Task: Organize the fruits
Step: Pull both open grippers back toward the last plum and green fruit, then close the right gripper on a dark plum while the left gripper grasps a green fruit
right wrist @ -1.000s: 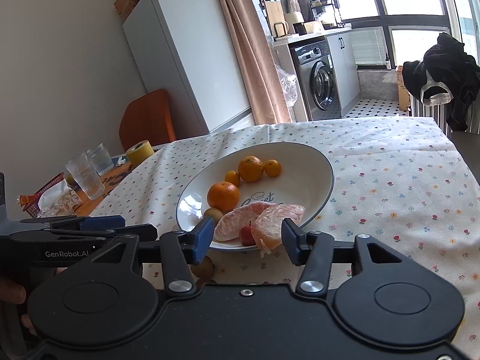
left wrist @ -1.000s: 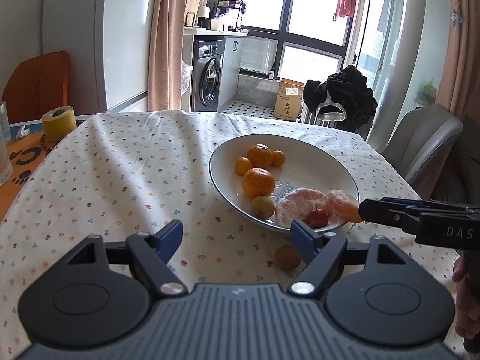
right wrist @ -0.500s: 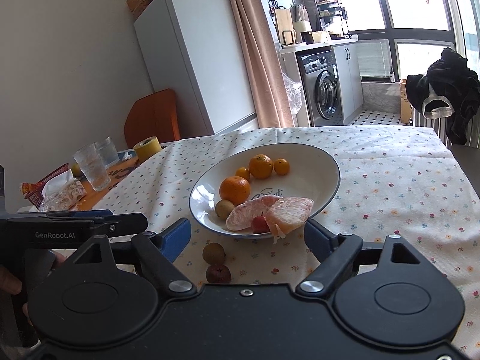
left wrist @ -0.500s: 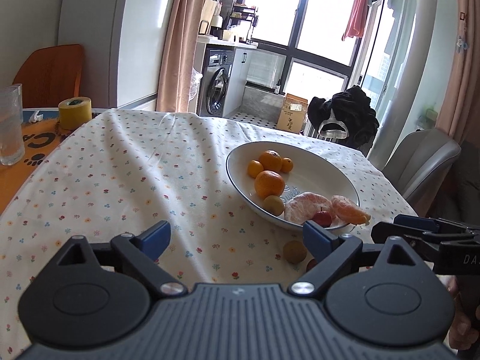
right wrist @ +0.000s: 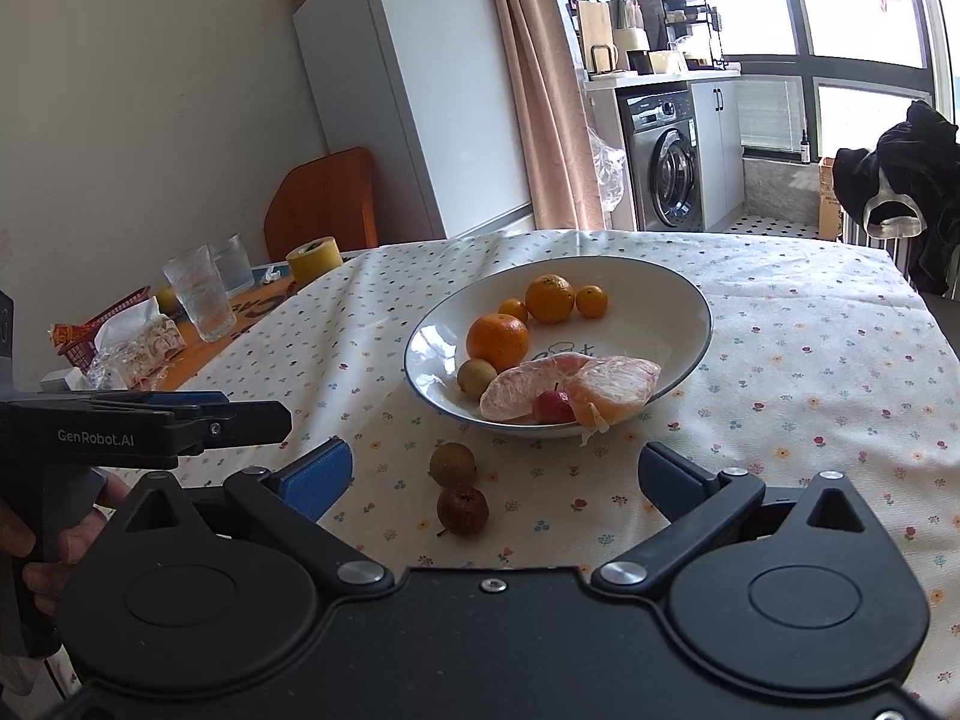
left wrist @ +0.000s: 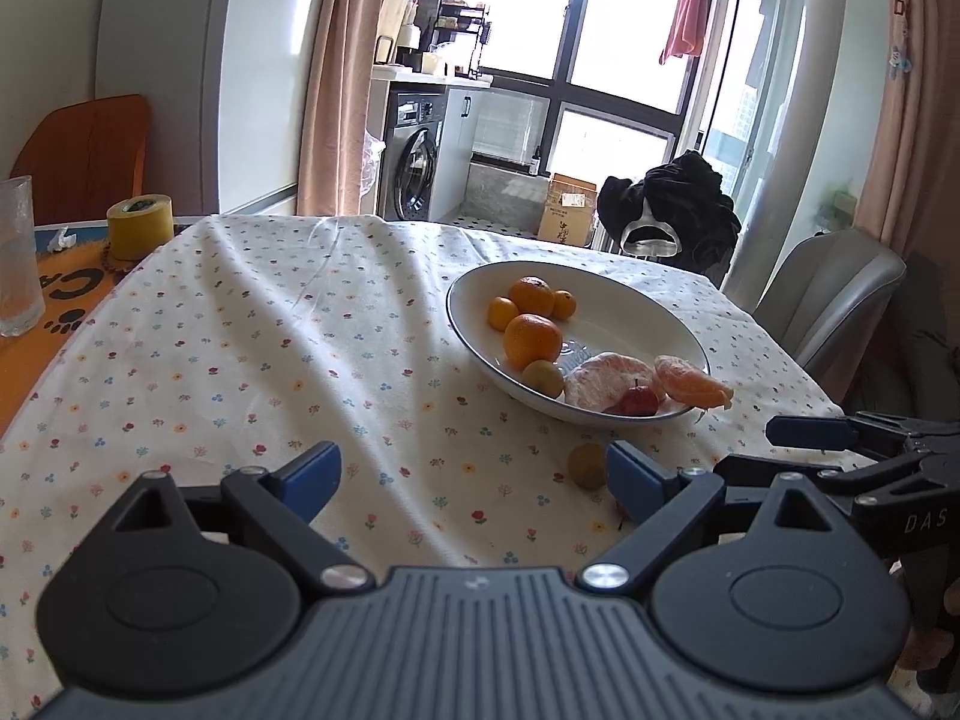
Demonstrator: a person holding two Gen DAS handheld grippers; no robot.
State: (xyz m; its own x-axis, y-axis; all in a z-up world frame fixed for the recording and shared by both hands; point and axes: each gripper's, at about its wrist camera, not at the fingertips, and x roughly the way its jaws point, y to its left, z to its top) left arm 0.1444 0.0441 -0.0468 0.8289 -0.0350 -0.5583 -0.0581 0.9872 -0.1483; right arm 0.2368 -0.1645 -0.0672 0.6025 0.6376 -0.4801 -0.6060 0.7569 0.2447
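- Since the earlier frames, both grippers have been drawn back from the plate (right wrist: 690, 354), and the pomelo segments (right wrist: 576, 387) once framed by the right pair of fingers are now left lying at the plate's near rim.
- The right gripper (right wrist: 495, 477) is seen spread wide and empty, its jaws having just been opening; only tablecloth (right wrist: 810, 372) and two loose fruits lie ahead of them.
- The left gripper (left wrist: 474, 474) is likewise released, its jaws having opened earlier in the second, with nothing pressed between the pads.
- A small brown fruit (right wrist: 452, 464) and a dark red fruit (right wrist: 462, 510) are left on the cloth, just beside each other, near the table's front edge and apart from the plate.
- Oranges (right wrist: 498, 341), a second brown fruit and a small red fruit are already gathered in the plate.
- The step in hand is judged to be the release of the segment and the turn toward the strays.
- Next, one open gripper would need to be lowered around a loose fruit, closed gently because round fruit may roll, and carried over the rim.
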